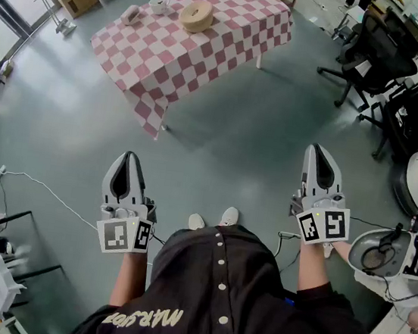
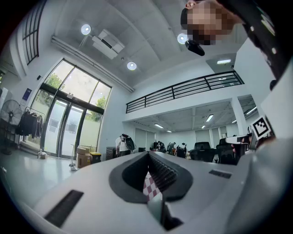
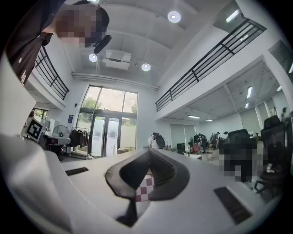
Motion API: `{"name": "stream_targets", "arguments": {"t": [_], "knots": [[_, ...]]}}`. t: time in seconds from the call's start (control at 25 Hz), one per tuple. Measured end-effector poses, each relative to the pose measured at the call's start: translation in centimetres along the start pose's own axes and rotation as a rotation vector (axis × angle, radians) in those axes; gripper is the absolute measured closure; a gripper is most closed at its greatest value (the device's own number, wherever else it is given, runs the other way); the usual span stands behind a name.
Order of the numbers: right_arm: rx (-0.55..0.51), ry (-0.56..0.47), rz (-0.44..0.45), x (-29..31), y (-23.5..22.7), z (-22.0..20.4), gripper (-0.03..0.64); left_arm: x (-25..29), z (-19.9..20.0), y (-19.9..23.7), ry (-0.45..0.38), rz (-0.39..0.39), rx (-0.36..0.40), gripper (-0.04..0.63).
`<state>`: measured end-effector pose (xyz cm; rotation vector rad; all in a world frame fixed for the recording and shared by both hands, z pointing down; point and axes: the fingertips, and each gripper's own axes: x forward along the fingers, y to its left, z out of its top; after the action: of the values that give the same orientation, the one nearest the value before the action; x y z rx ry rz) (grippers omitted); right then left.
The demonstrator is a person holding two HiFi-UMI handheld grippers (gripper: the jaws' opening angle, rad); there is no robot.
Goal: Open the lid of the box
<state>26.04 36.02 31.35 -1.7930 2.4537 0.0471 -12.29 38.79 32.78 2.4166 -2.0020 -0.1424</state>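
A round, tan box [image 1: 197, 16] sat flat near the middle of the checked table [image 1: 160, 72], a little toward its far edge. Its lid [image 1: 197, 10] looked paler and seemed to be on.

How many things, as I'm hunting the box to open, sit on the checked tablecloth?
3: a round tan box mid-table, a small white object left of it, a pale oblong object further left. The pink-checked table's far end is cropped, possibly hiding more.
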Motion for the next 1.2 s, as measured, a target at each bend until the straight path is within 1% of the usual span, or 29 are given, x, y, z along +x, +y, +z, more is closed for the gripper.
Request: {"name": "stream_targets", "arguments": {"t": [0.44,0.8,1.08,1.12,1.2], "knots": [[0.001,0.005,0.018,-0.6,0.3,-0.1,0.626,0.0,0.3,-1.0,-0.014,-0.020,0.005,0.584],[0.074,-0.022,0.025,-0.9,0.3,0.0,0.615,-0.2,0.0,-0.9,-0.003,-0.012,0.000,0.584],[0.046,-0.005,0.027,-0.8,0.8,-0.8,0.615,-0.4,-0.4,-0.9,0.012,-0.011,0.003,0.584],[0.045,-0.002,0.034,-0.9,0.9,-0.9,0.598,-0.5,-0.4,-1.0,0.013,-0.010,0.003,0.584],[0.043,0.005,0.055,-0.9,1.2,-1.0,0.541,-0.6,-0.4,-1.2,0.014,-0.008,0.004,0.584]]}}
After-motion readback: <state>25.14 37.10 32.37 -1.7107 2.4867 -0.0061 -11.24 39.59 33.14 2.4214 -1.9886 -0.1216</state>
